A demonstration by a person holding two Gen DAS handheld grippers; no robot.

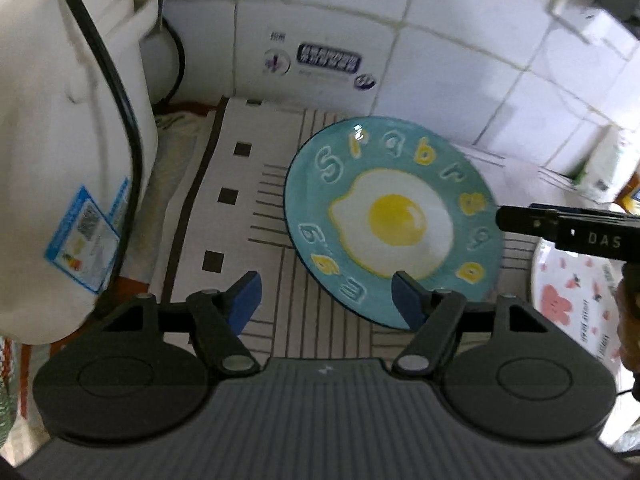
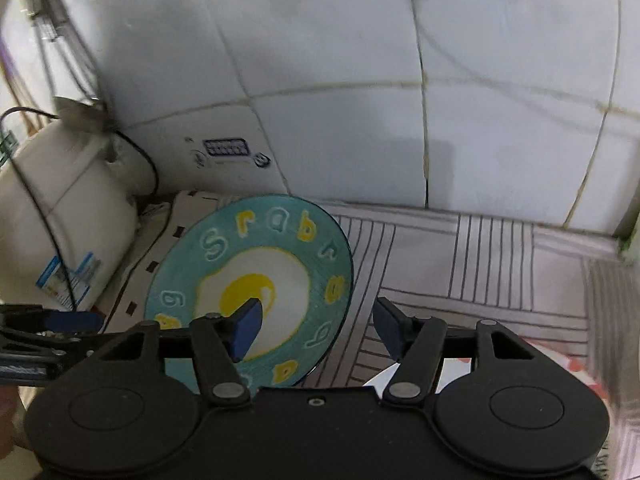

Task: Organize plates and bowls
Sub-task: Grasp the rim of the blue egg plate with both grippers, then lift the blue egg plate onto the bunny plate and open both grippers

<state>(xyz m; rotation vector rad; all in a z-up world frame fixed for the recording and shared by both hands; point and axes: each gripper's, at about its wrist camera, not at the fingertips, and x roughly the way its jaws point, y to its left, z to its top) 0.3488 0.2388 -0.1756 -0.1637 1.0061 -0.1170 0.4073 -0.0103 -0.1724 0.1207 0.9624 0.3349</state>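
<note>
While both grippers are hovering with jaws spread and nothing between their blue pads, the teal plate is lying flat, face up, on the striped cloth near the tiled wall. Being round, it is showing no long axis; its fried-egg picture is sitting in the middle, ringed by raised letters. The left gripper is hanging over the plate's near left rim, one pad over the plate and the other over cloth. The right gripper is straddling the plate's right rim likewise. A white plate with pink figures is lying just beside it to the right; a white appliance is standing left.
</note>
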